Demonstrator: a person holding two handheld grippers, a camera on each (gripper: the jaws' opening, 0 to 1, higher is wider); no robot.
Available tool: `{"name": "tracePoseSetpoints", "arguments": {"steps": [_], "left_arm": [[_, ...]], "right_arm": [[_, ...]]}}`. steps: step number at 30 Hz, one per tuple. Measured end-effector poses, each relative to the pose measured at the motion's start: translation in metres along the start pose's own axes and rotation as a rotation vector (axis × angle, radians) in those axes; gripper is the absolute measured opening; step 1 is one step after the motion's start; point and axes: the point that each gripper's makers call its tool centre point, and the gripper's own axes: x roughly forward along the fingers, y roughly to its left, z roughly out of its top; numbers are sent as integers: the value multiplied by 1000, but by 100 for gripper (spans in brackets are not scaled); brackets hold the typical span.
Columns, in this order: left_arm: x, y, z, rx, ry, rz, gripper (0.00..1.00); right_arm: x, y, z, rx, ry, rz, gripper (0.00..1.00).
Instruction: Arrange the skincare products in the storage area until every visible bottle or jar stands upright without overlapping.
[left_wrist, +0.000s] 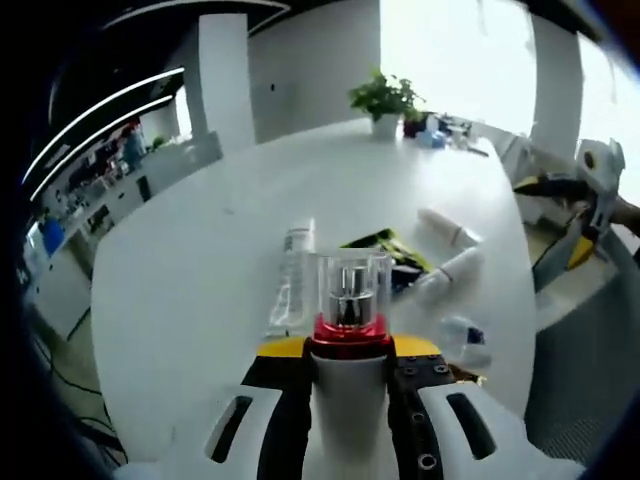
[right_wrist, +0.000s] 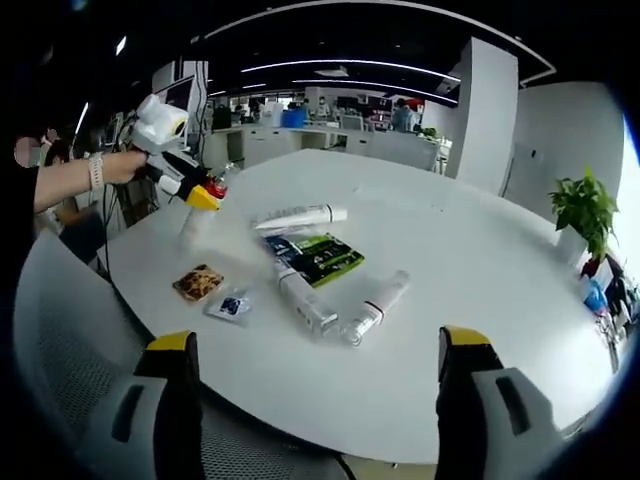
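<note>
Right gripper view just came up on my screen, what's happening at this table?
A person is tidying skincare items on a round white table. The left tool is shut on a white bottle with a red collar and clear cap, lifted over the near edge. The right tool hangs open, holding nothing. Two tubes and a longer tube lie flat beside a green packet, so nothing is stood upright yet.

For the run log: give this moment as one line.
left gripper: shut on white pump bottle, lifted | right gripper: open, holding nothing | tubes lying flat on white table | task: unfinished
</note>
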Motion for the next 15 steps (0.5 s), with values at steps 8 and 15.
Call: {"name": "tracePoseSetpoints", "arguments": {"steps": [8,15], "left_arm": [[-5,2,6,-50,-60,17,24],[-6,-6,17,-78,-112,-9,24]], "right_arm": [[3,1,13,-36,-32,18,100],[2,1,27,1,-80,71,100]]}}
